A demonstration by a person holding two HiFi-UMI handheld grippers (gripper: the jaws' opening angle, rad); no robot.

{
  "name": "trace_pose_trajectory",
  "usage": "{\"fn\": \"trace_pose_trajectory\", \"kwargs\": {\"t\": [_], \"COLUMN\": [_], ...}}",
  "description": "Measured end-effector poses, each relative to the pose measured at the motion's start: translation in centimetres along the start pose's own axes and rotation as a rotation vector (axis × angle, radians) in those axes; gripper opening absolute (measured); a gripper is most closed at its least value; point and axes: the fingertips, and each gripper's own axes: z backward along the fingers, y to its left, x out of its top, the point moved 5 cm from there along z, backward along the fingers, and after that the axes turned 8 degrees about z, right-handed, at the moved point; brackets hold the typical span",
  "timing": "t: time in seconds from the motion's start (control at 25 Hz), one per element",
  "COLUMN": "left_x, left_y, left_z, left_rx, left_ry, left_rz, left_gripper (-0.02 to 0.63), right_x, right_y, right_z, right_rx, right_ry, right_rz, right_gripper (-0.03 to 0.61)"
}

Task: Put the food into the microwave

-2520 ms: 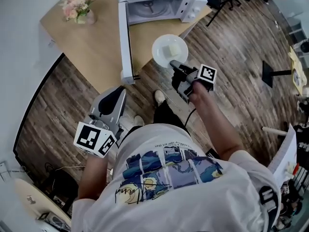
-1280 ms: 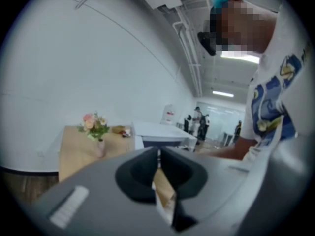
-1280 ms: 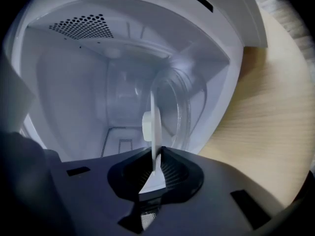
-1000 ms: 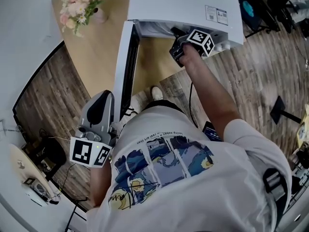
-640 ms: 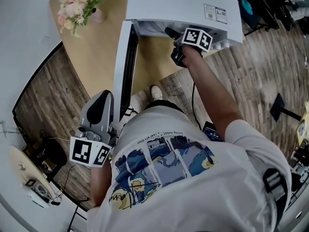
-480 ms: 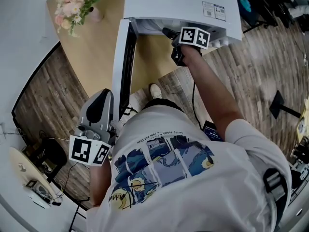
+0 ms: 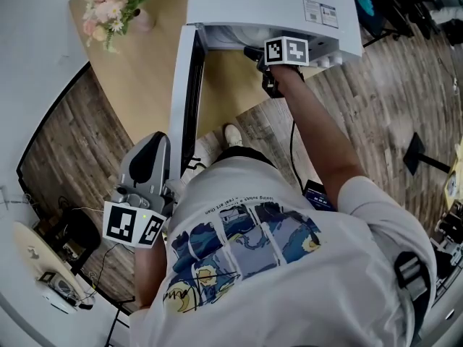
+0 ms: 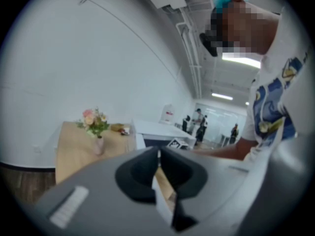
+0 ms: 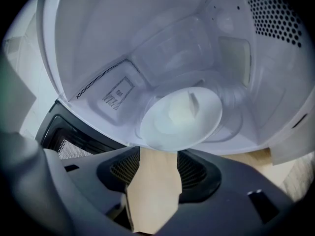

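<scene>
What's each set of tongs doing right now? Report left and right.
Left tongs: shut, empty.
Right tongs: open, empty; the plate sits in the microwave beyond them.

The microwave (image 7: 275, 6) has a smooth white casing and a glossy white cavity with perforated panels. The plate (image 9: 181, 118) is smooth, shiny white. The table (image 7: 152, 63) is pale matt wood, the floor (image 7: 79, 143) grainy wood plank. The right gripper (image 9: 158, 163) is matt dark plastic with mesh-textured pads (image 9: 123, 167).

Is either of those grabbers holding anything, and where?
Nothing is held. The right gripper is open before the plate in the microwave; the left gripper is shut, empty.
</scene>
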Motion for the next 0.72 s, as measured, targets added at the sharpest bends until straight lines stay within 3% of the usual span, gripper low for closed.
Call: {"fn": "trace_pose_trajectory", "kwargs": {"t": [0.72], "left_x": [-1.5], "left_y": [0.8], "left_z": [4.8], "left_rx": [-0.053], "left_ry": [-0.016], "left_rz": [-0.008], "left_gripper": [0.023], "right_x": [-4.5], "right_y": [2.4], "right_z": [2.8], "right_rx": [-0.053], "right_ry": [-0.052], "right_rz": [-0.034], "right_gripper": [0.216]}}
